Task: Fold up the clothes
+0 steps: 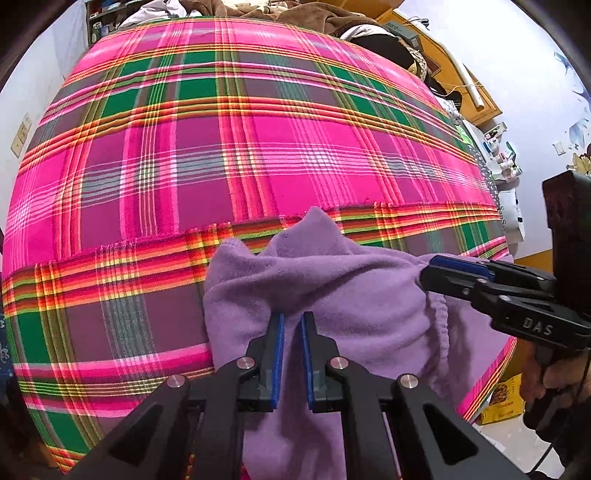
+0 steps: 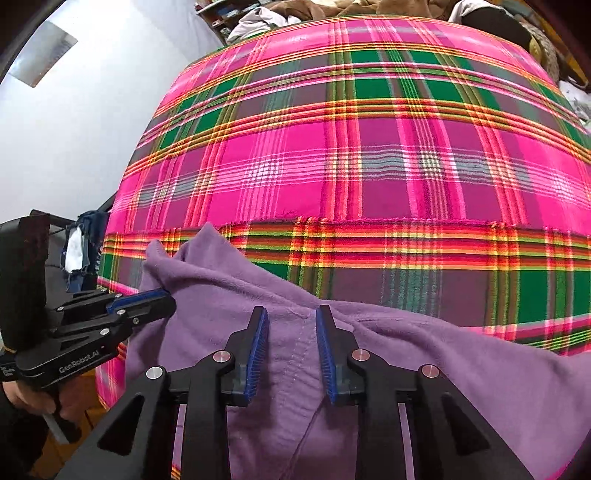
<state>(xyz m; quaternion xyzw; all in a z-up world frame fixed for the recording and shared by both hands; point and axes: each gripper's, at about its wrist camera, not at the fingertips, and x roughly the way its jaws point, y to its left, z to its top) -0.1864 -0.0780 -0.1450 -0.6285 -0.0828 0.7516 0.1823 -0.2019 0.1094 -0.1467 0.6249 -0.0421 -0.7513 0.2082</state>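
Observation:
A purple fleece garment [image 1: 351, 295] [image 2: 406, 350] lies bunched at the near edge of a bed covered by a pink, green and orange plaid blanket [image 1: 258, 147] [image 2: 369, 166]. My left gripper [image 1: 292, 315] is shut on a raised fold of the garment, with its blue pads close together; in the right wrist view the left gripper [image 2: 168, 297] comes in from the left. My right gripper [image 2: 291, 310] stands open over a stitched seam of the garment, and its pads do not press on the cloth. In the left wrist view the right gripper [image 1: 428, 271] has its tip at the garment's right side.
Brown bedding [image 1: 295, 14] and other clothes are heaped at the far end of the bed. A wooden cabinet [image 1: 461, 81] and cluttered shelves stand to the right, and a yellow bag [image 1: 506, 402] is on the floor. A person's hand [image 2: 22, 398] holds the left gripper's handle.

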